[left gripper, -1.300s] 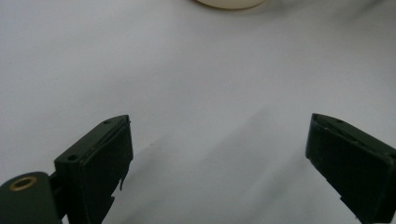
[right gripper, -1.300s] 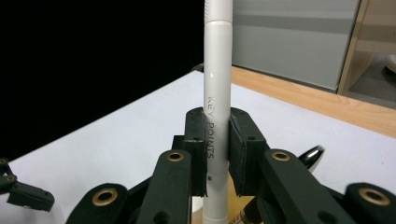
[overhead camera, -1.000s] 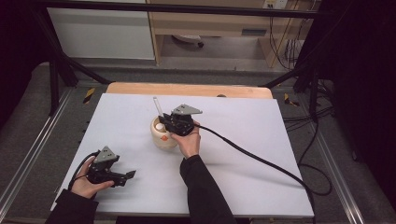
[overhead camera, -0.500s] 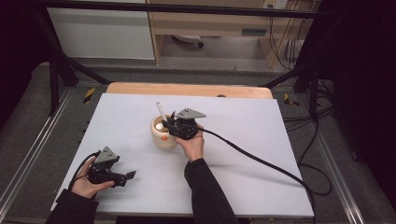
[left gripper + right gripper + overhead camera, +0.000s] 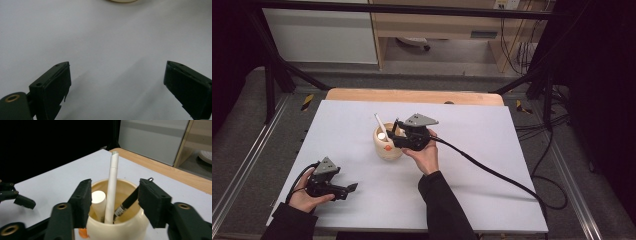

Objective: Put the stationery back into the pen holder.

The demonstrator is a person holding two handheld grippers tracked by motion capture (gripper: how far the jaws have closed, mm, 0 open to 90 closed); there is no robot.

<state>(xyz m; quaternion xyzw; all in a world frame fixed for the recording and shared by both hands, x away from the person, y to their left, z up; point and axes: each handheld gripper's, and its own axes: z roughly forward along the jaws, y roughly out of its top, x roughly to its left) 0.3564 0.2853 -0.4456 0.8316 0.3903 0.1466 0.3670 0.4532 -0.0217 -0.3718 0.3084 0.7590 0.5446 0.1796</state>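
We lift the right gripper (image 5: 113, 202) straight up, its just-opened jaws apart, missing the white pen (image 5: 111, 187) in the cream pot (image 5: 125, 227) mid-table.

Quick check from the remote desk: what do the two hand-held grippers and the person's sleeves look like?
Both hand-held grippers, left and right, are black with flat rectangular jaw pads and brass-ringed screw holes; each carries a grey three-cornered plate on top and trails a black cable. The sleeves are dark.

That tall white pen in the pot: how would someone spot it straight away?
Look at the middle of the white table for the cream pot. Three things stand in it; the white pen is the tallest, rising well above the rim, beside a short white stick and a black pen.
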